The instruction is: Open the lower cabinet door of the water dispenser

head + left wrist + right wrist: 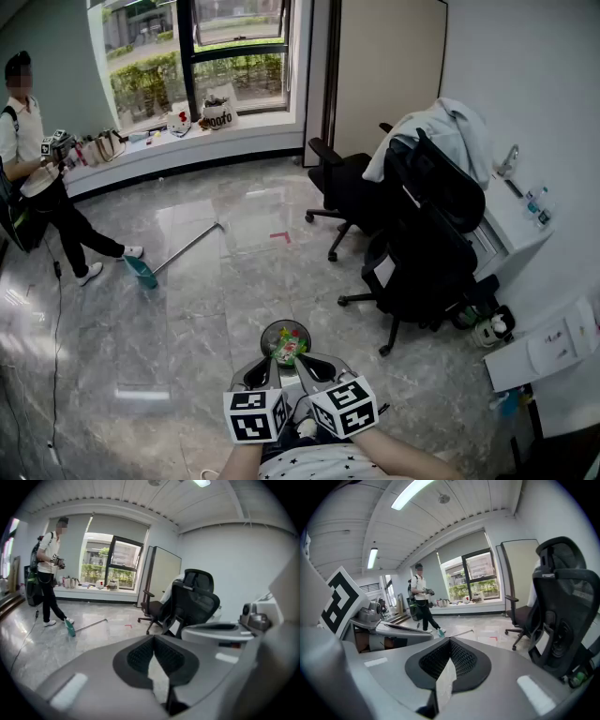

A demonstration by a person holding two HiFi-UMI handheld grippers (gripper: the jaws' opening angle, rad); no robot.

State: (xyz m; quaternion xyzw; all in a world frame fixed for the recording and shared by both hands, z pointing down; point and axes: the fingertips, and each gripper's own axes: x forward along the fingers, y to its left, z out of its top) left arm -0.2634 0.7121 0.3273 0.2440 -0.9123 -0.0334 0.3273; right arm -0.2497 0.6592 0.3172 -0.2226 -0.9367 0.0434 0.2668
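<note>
Both grippers hang low in the head view, side by side over the grey marble floor. My left gripper (261, 372) and my right gripper (319, 366) point ahead and downward, their marker cubes nearly touching. In the left gripper view my left gripper (153, 638) has its pads meeting at the tips, with nothing between them. My right gripper (450, 640) looks the same in its own view, shut and holding nothing. I cannot pick out a water dispenser or its lower cabinet door. A white unit (553, 347) shows only in part at the right edge.
A small round bin (286, 339) with coloured rubbish stands just ahead of the grippers. Black office chairs (427, 244) crowd the right beside a white desk (514, 225). A mop (178, 248) lies on the floor. A person (37, 178) walks at far left by the window.
</note>
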